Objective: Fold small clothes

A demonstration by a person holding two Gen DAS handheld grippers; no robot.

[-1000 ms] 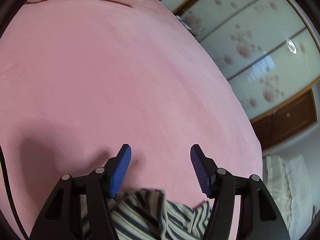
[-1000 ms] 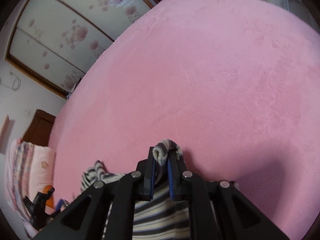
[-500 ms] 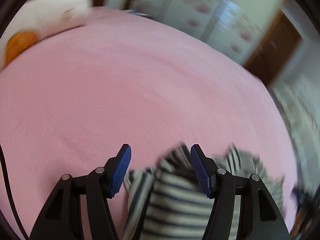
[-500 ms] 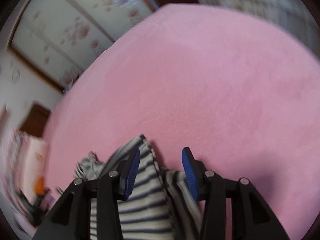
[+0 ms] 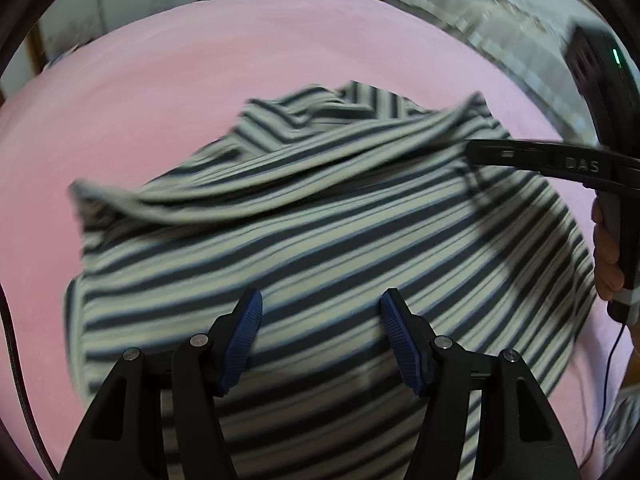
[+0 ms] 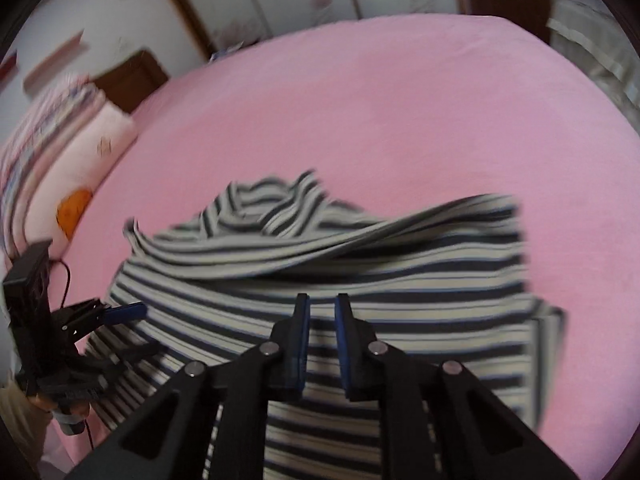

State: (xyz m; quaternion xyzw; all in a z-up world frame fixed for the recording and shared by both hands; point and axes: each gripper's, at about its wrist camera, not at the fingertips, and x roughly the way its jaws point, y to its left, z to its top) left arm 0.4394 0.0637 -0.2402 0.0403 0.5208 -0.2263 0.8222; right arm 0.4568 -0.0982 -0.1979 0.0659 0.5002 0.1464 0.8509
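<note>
Lying rumpled on the fuzzy pink bed [image 5: 168, 92]: soft striped shirt [image 5: 320, 220]. Left gripper [image 5: 320, 320] jaws spread, empty above it; right gripper [image 6: 322, 320] jaws closing, nothing between.

Striped garment [image 5: 320, 216] motion-blurred in both views; its near edge hidden behind the tongs' arms. Pillow [image 6: 92, 148] smeared at frame left. Hand [image 5: 606, 252] cut off at right edge.
</note>
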